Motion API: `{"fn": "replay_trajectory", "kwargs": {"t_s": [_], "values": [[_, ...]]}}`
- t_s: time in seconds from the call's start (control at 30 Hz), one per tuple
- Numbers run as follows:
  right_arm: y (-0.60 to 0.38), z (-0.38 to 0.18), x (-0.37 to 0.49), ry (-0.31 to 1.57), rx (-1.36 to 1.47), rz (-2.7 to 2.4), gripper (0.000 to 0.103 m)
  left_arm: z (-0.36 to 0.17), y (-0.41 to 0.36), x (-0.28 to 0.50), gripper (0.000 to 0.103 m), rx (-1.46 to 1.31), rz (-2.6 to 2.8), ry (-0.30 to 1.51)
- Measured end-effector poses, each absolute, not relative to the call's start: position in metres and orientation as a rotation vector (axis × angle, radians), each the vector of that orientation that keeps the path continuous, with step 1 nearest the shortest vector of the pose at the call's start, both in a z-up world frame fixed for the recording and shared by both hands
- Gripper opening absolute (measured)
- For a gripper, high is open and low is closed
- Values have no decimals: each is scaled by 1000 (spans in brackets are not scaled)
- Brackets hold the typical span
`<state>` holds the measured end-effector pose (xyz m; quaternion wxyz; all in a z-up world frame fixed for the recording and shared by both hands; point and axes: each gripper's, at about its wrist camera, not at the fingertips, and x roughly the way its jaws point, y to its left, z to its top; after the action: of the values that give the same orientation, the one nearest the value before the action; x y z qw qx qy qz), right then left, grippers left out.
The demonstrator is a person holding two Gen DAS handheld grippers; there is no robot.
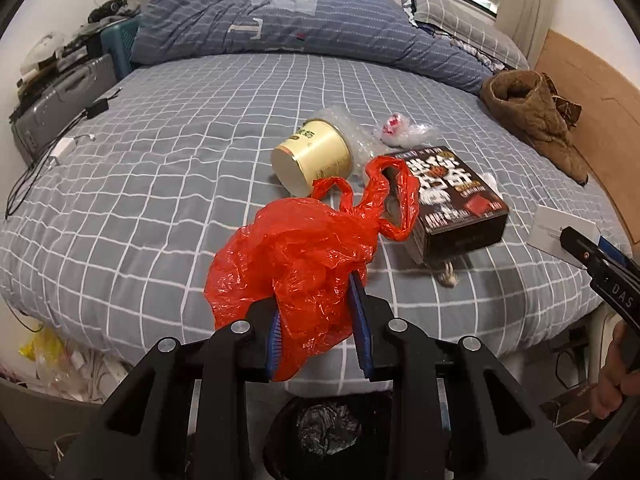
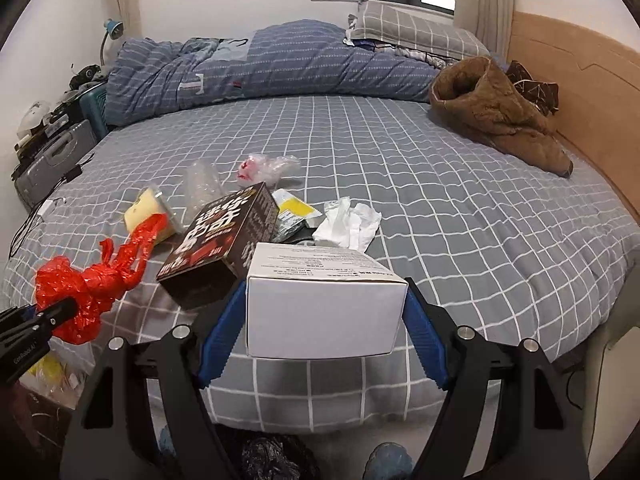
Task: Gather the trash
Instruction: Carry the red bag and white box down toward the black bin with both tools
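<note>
Red crinkled plastic fills the left wrist view: the left gripper [image 1: 320, 320] is pinched tight on a red plastic bag [image 1: 296, 264], whose handles trail toward a dark printed carton [image 1: 456, 204] lying on the grey checked bed [image 1: 168, 184]. A cream paper cup [image 1: 312, 156] lies on its side just beyond the bag. Below the gripper sits a black-lined trash bin [image 1: 328, 432]. At the right edge the right gripper [image 1: 576, 246] carries a white box [image 1: 556, 228].

From the right wrist view, the right gripper [image 2: 326, 320] clamps the white box [image 2: 324, 316] between its blue pads, above the bed's near edge. The dark carton [image 2: 224, 248] lies just behind it, with a crumpled white tissue [image 2: 348, 224] nearby. At far left the left gripper [image 2: 60, 312] holds the red bag [image 2: 80, 292].
</note>
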<state>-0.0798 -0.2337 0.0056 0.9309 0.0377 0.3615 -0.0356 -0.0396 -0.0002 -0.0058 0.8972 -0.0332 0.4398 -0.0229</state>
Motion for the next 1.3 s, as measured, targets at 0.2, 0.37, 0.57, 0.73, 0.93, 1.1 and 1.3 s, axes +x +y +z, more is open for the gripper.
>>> {"fn": "replay_trajectory", "kwargs": {"t_s": [0.2, 0.37, 0.57, 0.73, 0.93, 1.1, 1.3], "values": [[-221, 8, -101, 739, 60, -54, 73, -13, -2, -63, 28, -65, -55, 930], [-209, 8, -125, 738, 62, -36, 73, -13, 0, -84, 28, -77, -58, 937], [-195, 3, -155, 755, 63, -14, 73, -15, 2, -115, 28, -94, -64, 946], [-185, -4, -177, 786, 53, -1, 73, -26, 3, -135, 28, -96, -62, 980], [-176, -10, -195, 809, 33, 9, 73, -33, 5, -158, 28, -86, -54, 1009], [-167, -12, -211, 827, 21, 27, 73, -39, 9, -176, 28, -76, -44, 1044], [-158, -23, -228, 883, 29, 43, 73, -46, 10, -194, 28, -59, -40, 1079]]}}
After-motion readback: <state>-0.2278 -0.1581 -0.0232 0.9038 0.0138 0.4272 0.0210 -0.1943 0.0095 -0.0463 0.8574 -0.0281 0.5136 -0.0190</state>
